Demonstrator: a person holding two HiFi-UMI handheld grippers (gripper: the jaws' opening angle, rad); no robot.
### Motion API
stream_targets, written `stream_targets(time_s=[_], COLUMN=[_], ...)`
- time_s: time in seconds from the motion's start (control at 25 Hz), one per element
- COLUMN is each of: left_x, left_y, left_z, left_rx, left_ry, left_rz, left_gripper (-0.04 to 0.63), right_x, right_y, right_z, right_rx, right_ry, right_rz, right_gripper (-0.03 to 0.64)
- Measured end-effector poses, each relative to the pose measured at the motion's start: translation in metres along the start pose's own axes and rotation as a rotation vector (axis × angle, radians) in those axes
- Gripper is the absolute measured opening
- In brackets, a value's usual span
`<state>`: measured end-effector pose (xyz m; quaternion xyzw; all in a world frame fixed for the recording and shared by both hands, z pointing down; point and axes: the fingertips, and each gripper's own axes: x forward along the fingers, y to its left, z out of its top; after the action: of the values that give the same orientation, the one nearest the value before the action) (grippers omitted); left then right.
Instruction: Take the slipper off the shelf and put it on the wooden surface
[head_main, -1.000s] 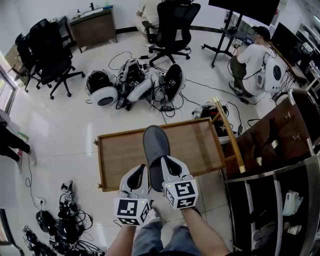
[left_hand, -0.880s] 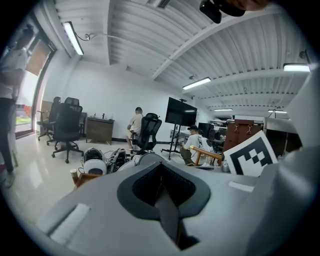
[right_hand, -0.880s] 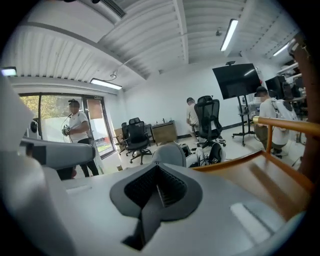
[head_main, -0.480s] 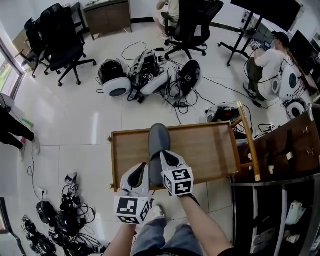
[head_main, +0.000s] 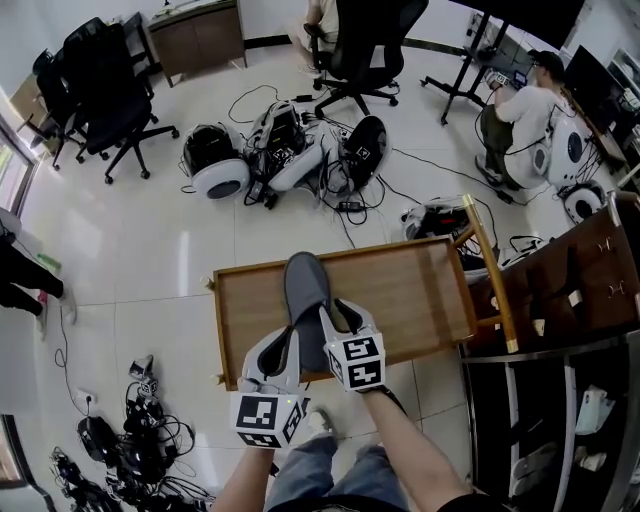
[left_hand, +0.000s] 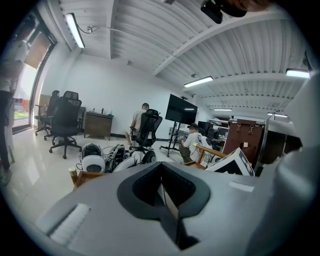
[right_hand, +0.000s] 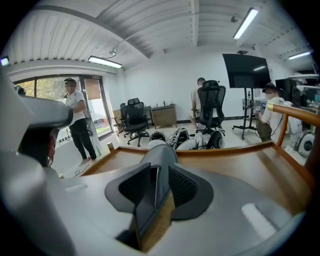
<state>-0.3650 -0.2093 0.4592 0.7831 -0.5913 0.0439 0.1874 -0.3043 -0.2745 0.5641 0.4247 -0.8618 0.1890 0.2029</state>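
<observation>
- Left hand-held gripper (head_main: 280, 343): clenched on nothing, its jaws meeting in a thin seam in its own view. It hangs just left of the slipper's heel and apart from it.
- Slipper (head_main: 304, 290): it lies flat on the wooden tabletop (head_main: 420, 295), between the two hand-held grippers. Its toe points away beyond their tips.
- Right hand-held gripper (head_main: 335, 313): its jaws have just been opening. A second ago they were clamped on the slipper's rear rim. Now they stand parted, with that rim still between them but the grip released.
- What that means: the slipper looks set down and let go, so the task seems as good as done. Probably only drawing the right hand-held gripper back off the rim is left.
- Look of the slipper: plain dark grey and soft-looking, with a rounded closed toe, a darker foot opening and a thin upright rear rim.
</observation>
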Motion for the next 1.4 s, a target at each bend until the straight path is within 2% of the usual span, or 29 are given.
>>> stream_targets(time_s=[0.16,0.32,0.6,0.8,1.08,1.4], left_x=[0.0,-0.005,-0.012,-0.012,-0.026,-0.036], left_y=[-0.01,-0.029,-0.102,-0.189,-0.307,-0.381], left_z=[0.005,0.018,0.03,0.045,0.059,0.051], left_rx=[0.007,0.012,0.042,0.076,0.125,0.204], left_ry=[-0.007,-0.025,-0.045,-0.058,-0.088,-0.085], left_rz=[-0.029,-0.074,-0.169,-0.343,-0.558,-0.674], left_gripper=[0.0,0.0,0.0,0.0,0.0,0.003], right_x=[-0.023,-0.07,-0.172,-0.263,-0.37,-0.434], right_y=[0.003,0.01,-0.004,-0.036,-0.079,-0.111], right_z=[0.014,0.04,0.074,0.1,0.095,0.07], right_rx=[0.003,0.01,0.011,0.017,0.024,0.069], right_ry=[-0.04,-0.119,-0.263,-0.389,-0.467,-0.485], right_rz=[-0.025,-0.066,-0.152,-0.307,-0.501,-0.629], right_gripper=[0.084,0.07,0.018,0.0,0.0,0.0])
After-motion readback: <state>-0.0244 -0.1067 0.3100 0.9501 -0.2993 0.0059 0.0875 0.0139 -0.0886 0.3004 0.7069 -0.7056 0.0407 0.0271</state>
